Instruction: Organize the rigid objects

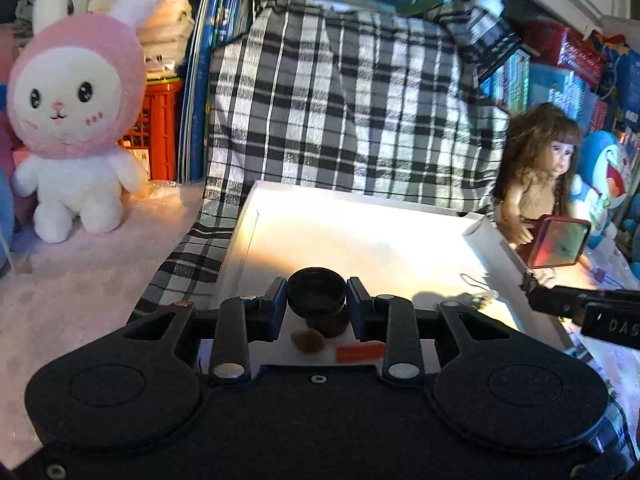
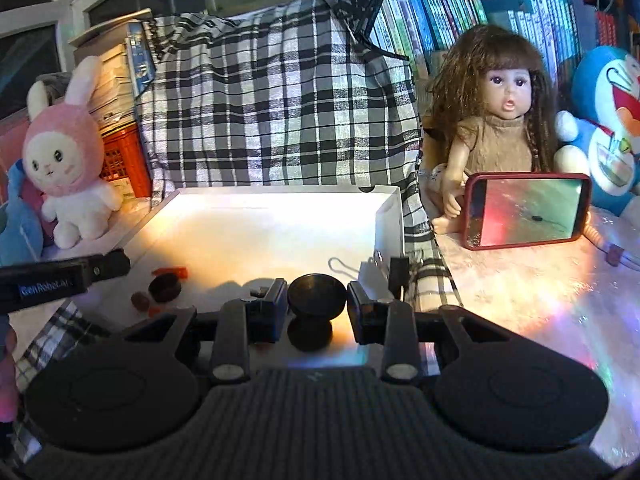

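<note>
Your left gripper [image 1: 316, 300] has its jaws spread around a black round piece [image 1: 316, 294], seemingly not touching it, your right gripper [image 2: 317, 300] likewise flanks a black knob [image 2: 316, 294], both over the white tray [image 2: 388, 216] before the plaid bag [image 2: 280, 112].

plush toys: 2, pink rabbit [image 2: 66, 156] and blue cat [image 2: 604, 120] | dolls: 1 [image 2: 496, 120] | phones: 1, red case [image 2: 528, 210] | white trays: 1 [image 2: 280, 220] | black round pieces: 2, [image 2: 165, 287] and [image 2: 316, 304] | small orange pieces: 2, [image 2: 172, 271] and [image 1: 360, 351] | brown pebbles: 1 [image 2: 140, 300] | red crates: 1 [image 2: 124, 160]
</note>
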A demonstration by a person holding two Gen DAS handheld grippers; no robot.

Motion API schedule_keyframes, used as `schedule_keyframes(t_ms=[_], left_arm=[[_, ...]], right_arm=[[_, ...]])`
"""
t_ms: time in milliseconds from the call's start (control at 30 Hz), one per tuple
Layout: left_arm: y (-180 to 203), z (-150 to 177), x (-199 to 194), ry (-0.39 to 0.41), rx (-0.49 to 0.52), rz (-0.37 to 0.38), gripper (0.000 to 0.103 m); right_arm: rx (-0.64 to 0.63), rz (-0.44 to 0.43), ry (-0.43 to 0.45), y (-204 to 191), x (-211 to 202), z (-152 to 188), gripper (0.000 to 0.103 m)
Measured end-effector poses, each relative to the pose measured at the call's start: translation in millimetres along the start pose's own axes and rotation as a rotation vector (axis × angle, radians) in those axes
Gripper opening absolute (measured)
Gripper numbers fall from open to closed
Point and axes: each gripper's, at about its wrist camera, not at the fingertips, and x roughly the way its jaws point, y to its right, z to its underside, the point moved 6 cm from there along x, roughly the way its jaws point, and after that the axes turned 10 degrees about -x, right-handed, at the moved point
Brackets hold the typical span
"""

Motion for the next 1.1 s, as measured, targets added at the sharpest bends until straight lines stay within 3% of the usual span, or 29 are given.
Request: schedule_keyframes(t_ms=[300,633,1100], left_arm=[[1.7,-20.0,45.2,-0.080,-0.030,0.004,0.031],[7.2,-18.3,74.2,-0.136,-0.036,0.009,0.031],[6.3,-12.9,102.3,-0.162,-0.010,-0.039,0.031]], right_arm=[[0.064,-0.011,-0.084,10.7,40.5,-22.9,0.037],[0.078,-0.019,-0.131,9.8,68.7,-20.3,0.037],[-0.024,0.001,-0.152,-16.3,98.1,-23.6,0.037]])
